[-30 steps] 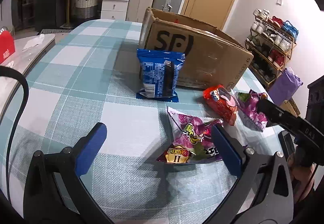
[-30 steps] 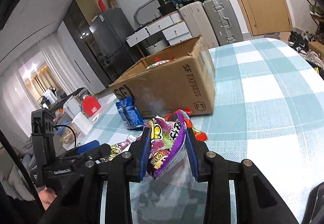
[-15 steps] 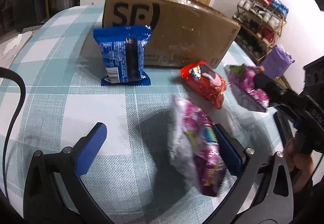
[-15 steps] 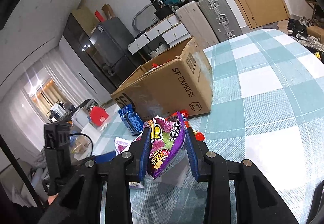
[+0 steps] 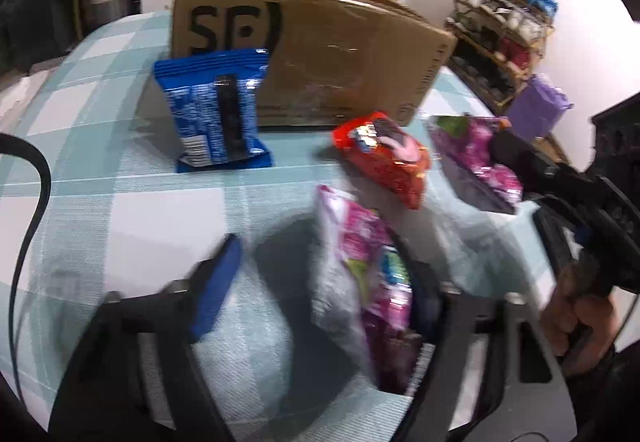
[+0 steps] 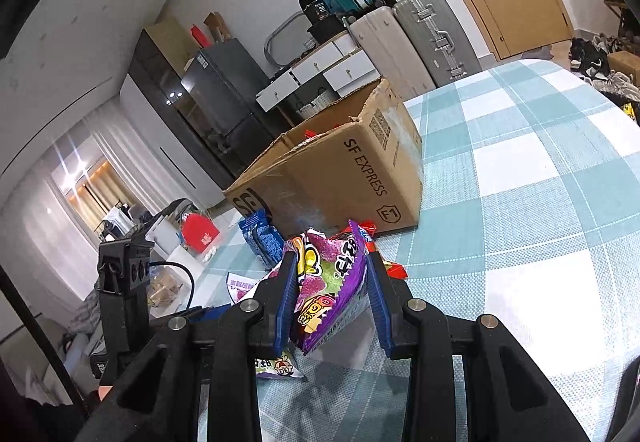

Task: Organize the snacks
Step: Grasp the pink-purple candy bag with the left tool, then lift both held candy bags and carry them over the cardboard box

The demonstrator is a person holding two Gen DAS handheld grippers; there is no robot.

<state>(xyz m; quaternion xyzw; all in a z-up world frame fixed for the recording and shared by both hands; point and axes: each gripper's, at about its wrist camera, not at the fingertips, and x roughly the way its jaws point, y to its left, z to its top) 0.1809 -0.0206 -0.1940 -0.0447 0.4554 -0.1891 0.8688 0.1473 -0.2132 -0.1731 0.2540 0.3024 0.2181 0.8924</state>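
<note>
Kid: What is the left gripper [image 5: 316, 274] doing?

Helper: Its jaws have just been closing. A pink snack bag [image 5: 368, 282] stands on its edge between them. The bag leans on the right finger. The blue pad on the left finger [image 5: 218, 278] is not touching it, so the bag is not pinched.

Kid: And the right gripper [image 6: 332, 294]?

Helper: It is pinching a purple snack bag [image 6: 332, 278] tight between both blue pads. The bag sits just above the table [image 6: 540, 202], which has a blue and white checked cloth.

Kid: Where are the other snacks?

Helper: A blue snack bag [image 5: 216, 110] stands up against the front of the cardboard box [image 5: 320, 54]. A red snack bag [image 5: 384, 158] lies just beside the box's right front corner. Both are on the table.

Kid: Where is the box?

Helper: It sits in the middle of the table, well back from the near edge, with its top open. Something red peeks out of the top, but I cannot tell what it is.

Kid: Whose hand is that on the right?

Helper: A person's hand [image 5: 576, 314] holds the handle of the right gripper.
</note>
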